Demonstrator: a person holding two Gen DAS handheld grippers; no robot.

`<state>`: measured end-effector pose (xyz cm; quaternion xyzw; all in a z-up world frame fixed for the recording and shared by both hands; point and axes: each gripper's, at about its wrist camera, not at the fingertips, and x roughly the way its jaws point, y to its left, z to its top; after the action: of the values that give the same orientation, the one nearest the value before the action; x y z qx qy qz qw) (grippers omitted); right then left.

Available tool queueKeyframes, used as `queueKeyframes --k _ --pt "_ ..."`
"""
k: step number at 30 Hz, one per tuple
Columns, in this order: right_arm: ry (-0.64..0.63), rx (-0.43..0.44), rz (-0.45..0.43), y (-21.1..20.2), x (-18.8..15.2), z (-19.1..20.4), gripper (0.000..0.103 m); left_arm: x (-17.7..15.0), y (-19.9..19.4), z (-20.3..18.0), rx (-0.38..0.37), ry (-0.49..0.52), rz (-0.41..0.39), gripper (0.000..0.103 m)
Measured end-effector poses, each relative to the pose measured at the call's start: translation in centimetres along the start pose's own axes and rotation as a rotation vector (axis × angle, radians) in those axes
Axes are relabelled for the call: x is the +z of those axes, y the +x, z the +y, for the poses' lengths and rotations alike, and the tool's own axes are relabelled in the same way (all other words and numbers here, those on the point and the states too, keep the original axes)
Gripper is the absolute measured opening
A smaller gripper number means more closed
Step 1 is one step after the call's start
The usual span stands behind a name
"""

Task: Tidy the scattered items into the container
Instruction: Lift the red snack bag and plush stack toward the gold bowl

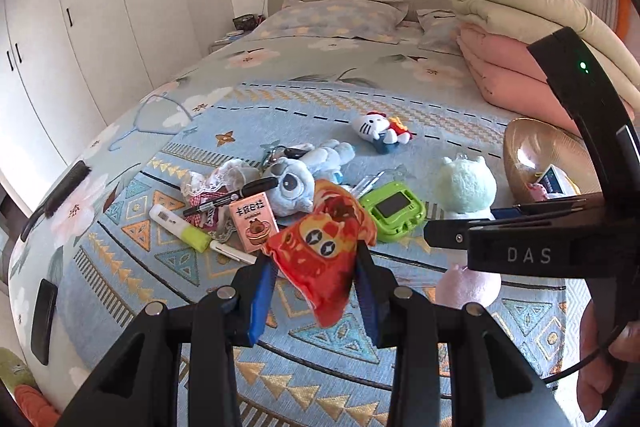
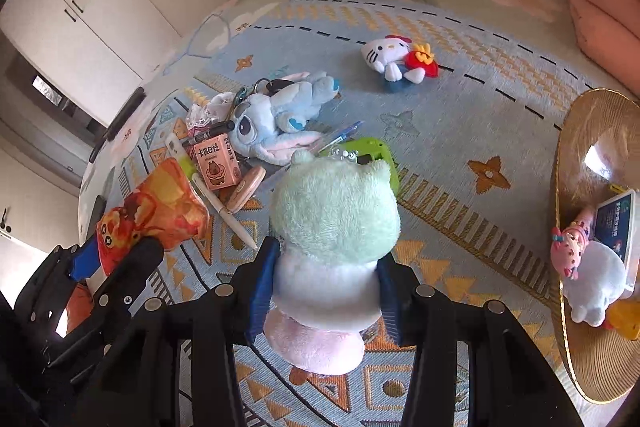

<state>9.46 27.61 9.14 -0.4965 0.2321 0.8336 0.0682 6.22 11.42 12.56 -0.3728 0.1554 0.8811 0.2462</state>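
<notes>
Red-and-orange printed fabric pouch hangs pinched in the left gripper above the patterned bedspread; the right gripper clamps a mint, white and pink plush toy. Both should travel level to the woven golden basket at right, releasing only once over its rim.

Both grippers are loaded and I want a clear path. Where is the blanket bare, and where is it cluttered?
Bare: the stretch between the Hello Kitty plush and the golden bowl, and the strip nearest the cameras. Crowded: around the blue plush, pink carton and pens.
</notes>
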Motion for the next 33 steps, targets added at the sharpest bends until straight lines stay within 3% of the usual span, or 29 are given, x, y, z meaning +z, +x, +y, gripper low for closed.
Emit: queueKeyframes --k 14,25,33 --pt "0.207 -0.013 -0.134 -8.5 0.4 -9.1 0.047 3.7 -1.3 -8.2 -0.126 0.076 -0.023 0.033" --pt "0.36 -0.07 -0.268 -13.6 -0.1 -16.6 0.047 6.6 -2.7 -15.0 -0.175 0.163 -0.069 0.033" --pt "0.471 -0.088 -0.308 -14.2 -0.9 -21.1 0.049 6.5 -2.4 -19.8 -0.22 0.222 -0.034 0.033"
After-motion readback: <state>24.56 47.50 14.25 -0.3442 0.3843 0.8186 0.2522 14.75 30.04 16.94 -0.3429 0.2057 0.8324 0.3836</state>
